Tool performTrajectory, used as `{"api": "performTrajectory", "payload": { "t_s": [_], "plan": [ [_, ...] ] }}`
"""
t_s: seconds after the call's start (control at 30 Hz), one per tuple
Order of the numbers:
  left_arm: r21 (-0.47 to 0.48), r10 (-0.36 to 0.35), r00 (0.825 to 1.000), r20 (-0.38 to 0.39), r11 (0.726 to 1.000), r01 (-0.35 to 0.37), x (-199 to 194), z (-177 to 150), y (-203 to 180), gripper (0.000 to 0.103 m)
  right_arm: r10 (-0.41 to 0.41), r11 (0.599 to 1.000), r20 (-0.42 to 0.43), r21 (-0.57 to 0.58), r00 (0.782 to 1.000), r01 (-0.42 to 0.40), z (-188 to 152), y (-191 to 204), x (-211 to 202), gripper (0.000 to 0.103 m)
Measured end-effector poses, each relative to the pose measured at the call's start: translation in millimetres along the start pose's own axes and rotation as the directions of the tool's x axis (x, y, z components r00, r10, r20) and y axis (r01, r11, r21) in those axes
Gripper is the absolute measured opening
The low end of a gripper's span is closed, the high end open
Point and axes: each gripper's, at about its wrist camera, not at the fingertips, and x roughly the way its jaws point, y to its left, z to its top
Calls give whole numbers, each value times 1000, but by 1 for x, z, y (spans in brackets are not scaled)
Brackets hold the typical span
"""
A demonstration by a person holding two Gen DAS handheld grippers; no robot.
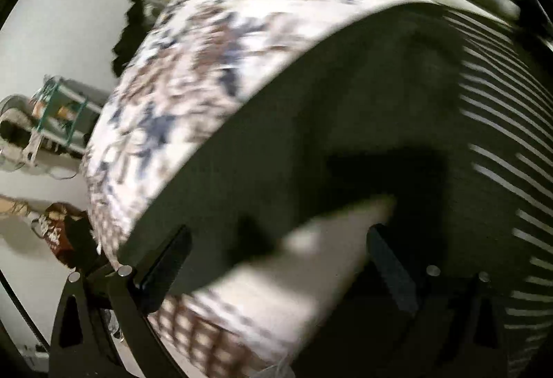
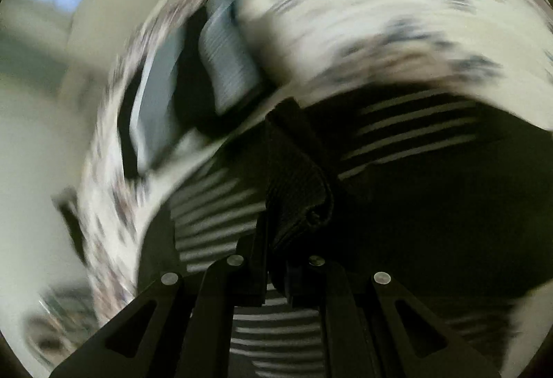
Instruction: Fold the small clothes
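A dark garment with thin white stripes (image 1: 501,122) lies on a bed with a white, brown and blue patterned cover (image 1: 193,77). Its plain dark part (image 1: 311,136) fills the middle of the left wrist view. My left gripper (image 1: 276,260) is open, with its fingers (image 1: 166,270) wide apart over the garment's edge. In the right wrist view my right gripper (image 2: 276,239) is shut on a bunched dark fold of the striped garment (image 2: 297,177) and holds it up over the bed cover (image 2: 380,32). Both views are blurred by motion.
Other folded dark and grey clothes (image 2: 228,66) lie farther back on the bed. A dark item (image 1: 134,28) sits at the bed's far edge. A shelf rack (image 1: 62,108) and a red-brown bag (image 1: 58,232) stand on the pale floor at the left.
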Motion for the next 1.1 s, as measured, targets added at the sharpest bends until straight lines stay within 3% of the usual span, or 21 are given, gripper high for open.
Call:
{"api": "performTrajectory", "payload": {
  "t_s": [0.13,0.3,0.33,0.37,0.4,0.47,0.53,0.67,0.77,0.87,0.9,0.97,1.0,1.07,1.1],
  "plan": [
    [-46,19,1000,-6,999,-19,15,2,43,103,-65,971,-89,-236,994,42,-41,106,81,7],
    [-72,7,999,-36,997,-10,30,2,68,103,-216,883,-124,-449,969,139,-92,166,138,11],
    [-78,1,999,-42,997,-5,31,2,71,103,-215,883,-144,-450,966,130,-96,164,140,14],
    [-83,-4,999,-48,997,0,32,1,74,103,-197,894,-178,-436,964,102,-99,160,139,30],
    [-87,-13,998,-54,996,8,33,1,76,103,-160,914,-230,-403,960,56,-101,153,133,53],
    [-98,-28,997,-65,995,22,34,0,83,103,-43,956,-316,-288,948,-53,-103,134,114,67],
    [-117,-46,996,-79,992,37,34,-1,91,103,27,979,-336,-182,941,-93,-109,100,85,67],
    [-178,-102,986,-131,981,77,38,-13,118,103,-11,999,-316,-33,949,1,-117,28,42,67],
    [-275,-195,961,-194,952,138,48,-30,143,103,-30,995,-326,84,945,61,-120,-23,28,67],
    [-453,-352,906,-235,864,218,71,-52,172,103,-81,978,-316,160,945,137,-126,-63,24,67],
    [-533,-420,880,-222,808,251,82,-60,183,103,-104,972,-309,168,945,162,-122,-72,22,67],
    [-636,-497,846,-193,720,278,100,-70,196,101,-152,963,-289,173,945,207,-125,-85,17,67],
    [-698,-536,828,-166,657,286,113,-75,203,101,-175,959,-278,169,945,228,-125,-85,18,67],
    [-766,-567,813,-130,578,281,131,-78,209,100,-204,952,-276,166,939,256,-128,-96,10,67],
    [-778,-560,820,-123,567,271,135,-78,211,96,-212,949,-284,169,935,266,-131,-98,10,67]
  ]
}}
